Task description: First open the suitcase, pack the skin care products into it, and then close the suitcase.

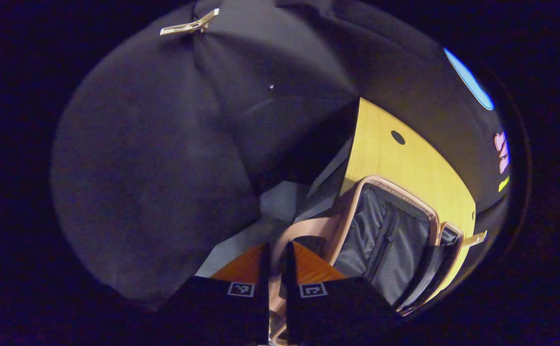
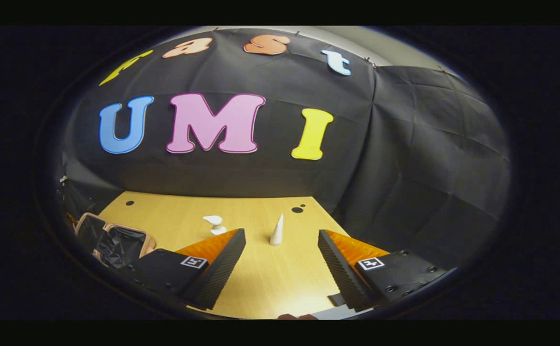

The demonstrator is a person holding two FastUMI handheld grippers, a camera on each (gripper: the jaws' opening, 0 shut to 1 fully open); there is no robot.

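The suitcase (image 1: 385, 240) lies open on the wooden table (image 1: 395, 163), showing its dark lining and pink rim. My left gripper (image 1: 275, 257) is shut on a stretch of that pink rim (image 1: 308, 228), which runs down between its two fingers. In the right gripper view the open suitcase (image 2: 116, 242) lies at the table's left. A white pump bottle (image 2: 215, 224) and a white cone-shaped tube (image 2: 277, 230) stand mid-table. My right gripper (image 2: 282, 250) hangs open above the table (image 2: 260, 283), short of the tube, with nothing between its fingers.
Black cloth walls close the booth behind and to the right of the table. A pale clip (image 1: 189, 25) pins the cloth up high. Pale floor (image 1: 280, 202) shows past the table's edge beside the suitcase. Small dark holes (image 2: 297, 209) mark the tabletop.
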